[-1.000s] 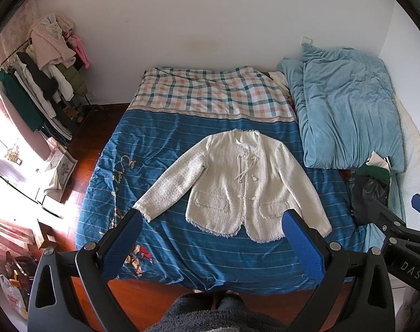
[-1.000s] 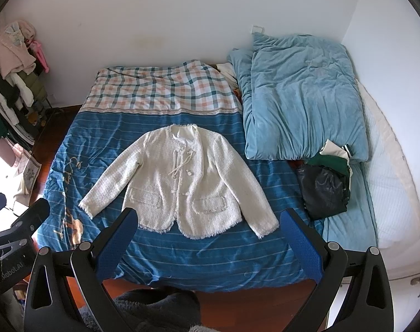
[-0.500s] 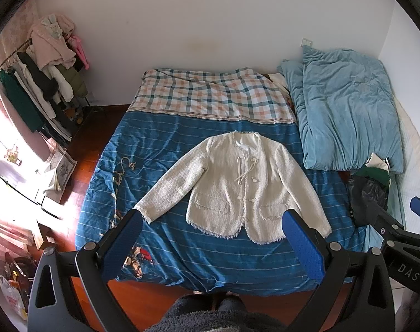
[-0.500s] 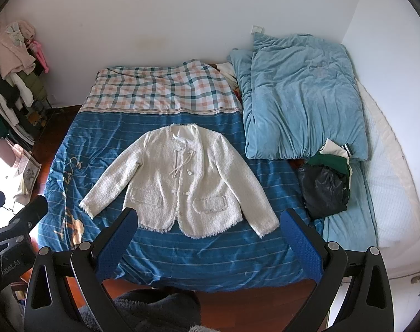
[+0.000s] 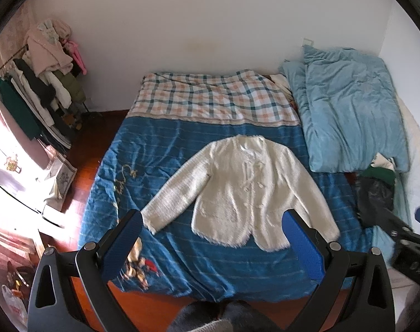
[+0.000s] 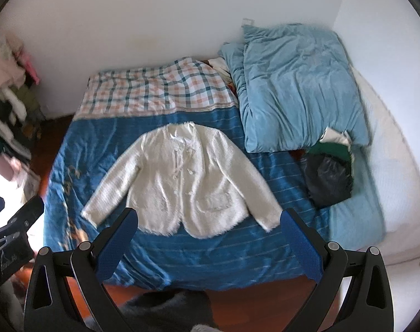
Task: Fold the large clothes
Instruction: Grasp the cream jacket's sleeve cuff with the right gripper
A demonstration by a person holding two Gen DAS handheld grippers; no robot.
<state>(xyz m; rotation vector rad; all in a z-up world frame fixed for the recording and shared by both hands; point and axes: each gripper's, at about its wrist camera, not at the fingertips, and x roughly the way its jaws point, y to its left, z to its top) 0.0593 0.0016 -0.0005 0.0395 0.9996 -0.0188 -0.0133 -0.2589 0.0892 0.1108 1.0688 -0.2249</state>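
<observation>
Both claws, left claw (image 5: 211, 231) and right claw (image 6: 208, 228), wide open, empty, now nearer the flat jacket (image 6: 182, 177) mid-frame; folding not started.

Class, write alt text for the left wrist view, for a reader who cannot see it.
A cream jacket lies flat, front up, sleeves spread, on a blue striped bedspread. The open left gripper hovers in front of the bed's near edge, holding nothing. A folded light-blue duvet lies to the right, and a clothes rack stands at far left.
</observation>
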